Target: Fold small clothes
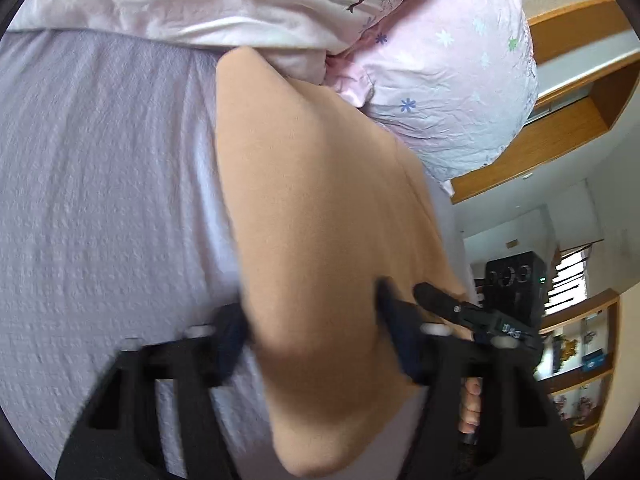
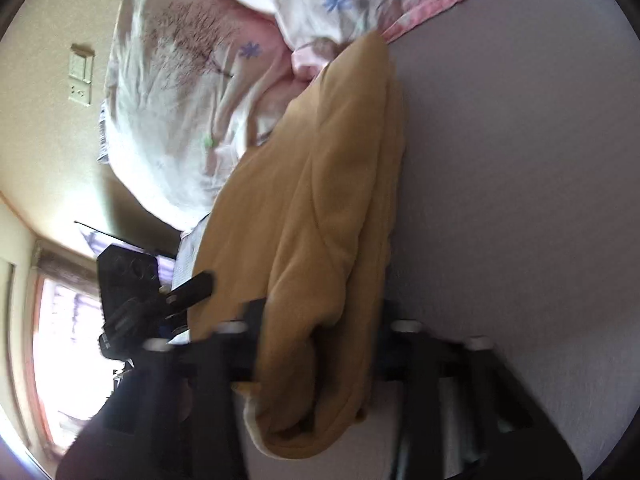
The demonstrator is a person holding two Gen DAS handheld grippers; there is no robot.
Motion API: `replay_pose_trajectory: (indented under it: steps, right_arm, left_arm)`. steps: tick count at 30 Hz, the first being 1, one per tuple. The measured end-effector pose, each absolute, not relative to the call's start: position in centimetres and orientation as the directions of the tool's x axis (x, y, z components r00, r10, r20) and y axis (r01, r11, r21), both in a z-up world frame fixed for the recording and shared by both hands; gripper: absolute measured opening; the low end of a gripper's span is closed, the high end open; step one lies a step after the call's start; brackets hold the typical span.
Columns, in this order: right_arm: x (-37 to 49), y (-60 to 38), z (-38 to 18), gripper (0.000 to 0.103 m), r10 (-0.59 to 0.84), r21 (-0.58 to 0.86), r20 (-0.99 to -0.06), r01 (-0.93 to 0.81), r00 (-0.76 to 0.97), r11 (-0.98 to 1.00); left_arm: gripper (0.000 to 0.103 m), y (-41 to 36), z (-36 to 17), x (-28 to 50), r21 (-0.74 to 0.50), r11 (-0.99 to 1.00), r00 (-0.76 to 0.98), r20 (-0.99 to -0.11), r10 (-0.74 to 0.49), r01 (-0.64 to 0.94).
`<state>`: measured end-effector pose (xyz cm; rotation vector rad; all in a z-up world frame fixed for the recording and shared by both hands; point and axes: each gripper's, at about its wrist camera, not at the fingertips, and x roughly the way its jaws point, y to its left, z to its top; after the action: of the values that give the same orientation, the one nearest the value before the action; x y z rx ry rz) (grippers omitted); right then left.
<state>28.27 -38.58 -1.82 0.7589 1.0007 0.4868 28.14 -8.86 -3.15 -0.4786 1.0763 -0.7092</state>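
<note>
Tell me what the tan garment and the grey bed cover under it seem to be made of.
Tan garment: probably a soft fleece or brushed knit, with a matte, slightly fuzzy face and thick rounded folds. Grey bed cover: seemingly a woven cotton-like fabric, matte, with a puckered, bumpy grid texture visible in the left wrist view; the right wrist view is too blurred to confirm.

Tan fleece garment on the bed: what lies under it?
The tan fleece garment lies on the lavender textured bedspread, its far end meeting the pink floral pillows. Anything else beneath it is covered.
</note>
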Motion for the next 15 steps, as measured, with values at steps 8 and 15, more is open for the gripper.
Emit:
replay_pose_trajectory:
  steps: [8, 15]
  right_arm:
    - [27.0, -30.7, 0.5, 0.031, 0.713, 0.686, -0.580, -0.237, 0.394, 0.688]
    - [21.6, -32.1, 5.6, 0.062, 0.629, 0.625, -0.505, -0.252, 0.591, 0.739]
  left_arm:
    - [0.036, -1.0, -0.6, 22.1, -0.592, 0.730, 0.445, -0.582, -0.681, 0.343]
    - [0.049, 2.4, 1.8, 15.3, -0.393, 0.824, 0.593, -0.572, -0.567, 0.409]
